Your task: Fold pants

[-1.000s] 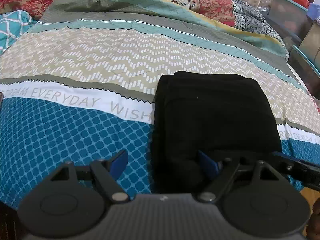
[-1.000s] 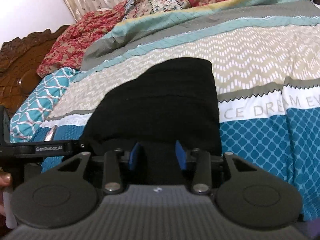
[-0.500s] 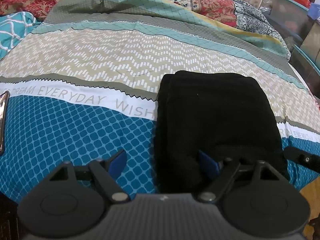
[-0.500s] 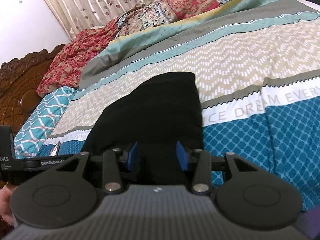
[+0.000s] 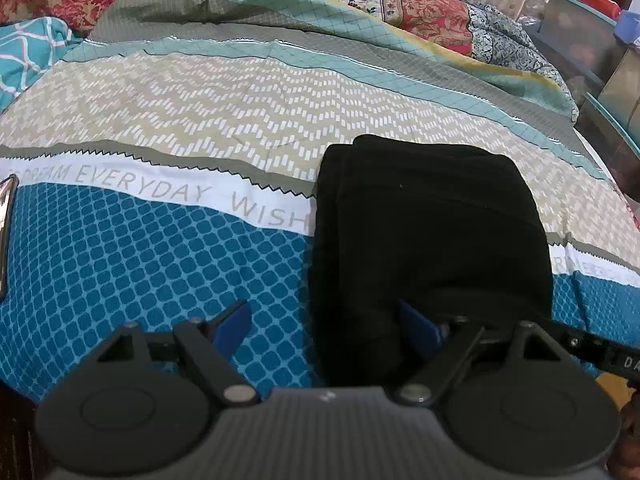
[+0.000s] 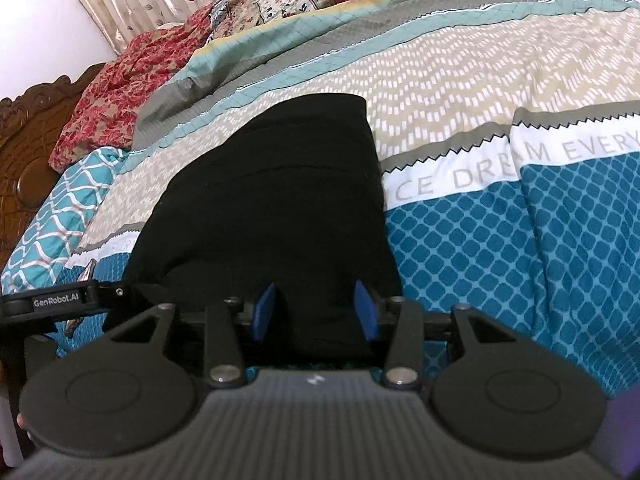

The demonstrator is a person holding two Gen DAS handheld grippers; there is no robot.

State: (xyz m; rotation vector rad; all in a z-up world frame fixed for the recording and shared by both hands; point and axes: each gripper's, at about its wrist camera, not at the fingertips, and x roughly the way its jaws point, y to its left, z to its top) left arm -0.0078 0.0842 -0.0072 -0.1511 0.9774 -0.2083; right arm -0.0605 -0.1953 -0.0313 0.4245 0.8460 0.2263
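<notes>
We hold both sets of fingers, left (image 5: 326,322) and right (image 6: 316,312), released over the near edge of the folded pants (image 5: 428,232), since the bundle rests finished on the bed (image 5: 160,256).

Open room: bedspread (image 5: 168,264) is lying bare at left of the left-wrist frame.
Centre: folded black pants (image 5: 428,232) are occupying it.
Upper edge: bunched quilt (image 5: 420,12) is rising there.

"DREAM EVERYDAY WISH" on bedspread (image 5: 168,196), "GenRobot.AI" on gripper (image 6: 56,302)
</notes>
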